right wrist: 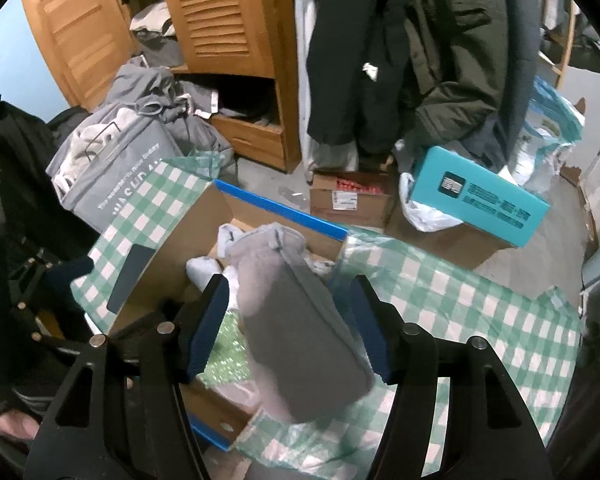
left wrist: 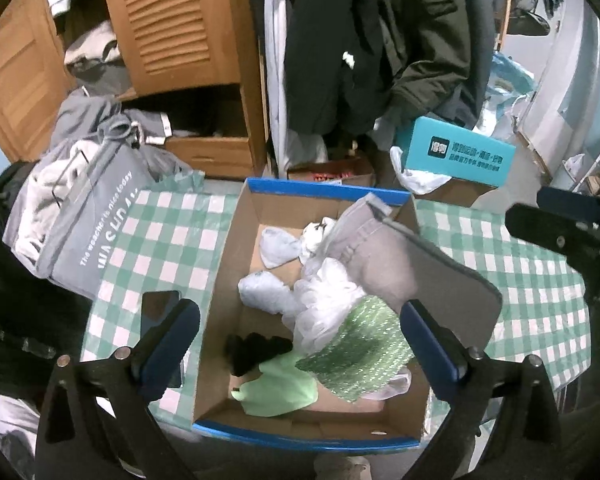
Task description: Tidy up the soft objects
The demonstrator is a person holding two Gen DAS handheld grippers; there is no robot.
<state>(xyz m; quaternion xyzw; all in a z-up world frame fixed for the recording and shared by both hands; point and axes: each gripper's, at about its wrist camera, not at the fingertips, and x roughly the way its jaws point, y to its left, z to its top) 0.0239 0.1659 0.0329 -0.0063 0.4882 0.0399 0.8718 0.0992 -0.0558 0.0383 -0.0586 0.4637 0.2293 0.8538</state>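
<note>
An open cardboard box (left wrist: pixel 236 236) with blue rims sits on a green-checked cloth (left wrist: pixel 168 240). Inside lie white socks (left wrist: pixel 278 246), crumpled white plastic (left wrist: pixel 324 300), a green bubble-wrap piece (left wrist: pixel 360 348), a light green cloth (left wrist: pixel 280 388) and a black item (left wrist: pixel 256 350). A grey folded cloth (left wrist: pixel 412 276) leans over the box's right side. My left gripper (left wrist: pixel 300 344) is open above the box, holding nothing. My right gripper (right wrist: pixel 288 320) is open with the grey cloth (right wrist: pixel 300 332) lying between its fingers, over the box's right edge (right wrist: pixel 284 210).
A phone (left wrist: pixel 158 312) lies on the cloth left of the box. A grey laundry bag (left wrist: pixel 80 216) full of clothes stands at left. A teal box (left wrist: pixel 460 156) and cardboard boxes sit on the floor behind. A wooden wardrobe (left wrist: pixel 172 20) and hanging coats (left wrist: pixel 380 40) stand beyond.
</note>
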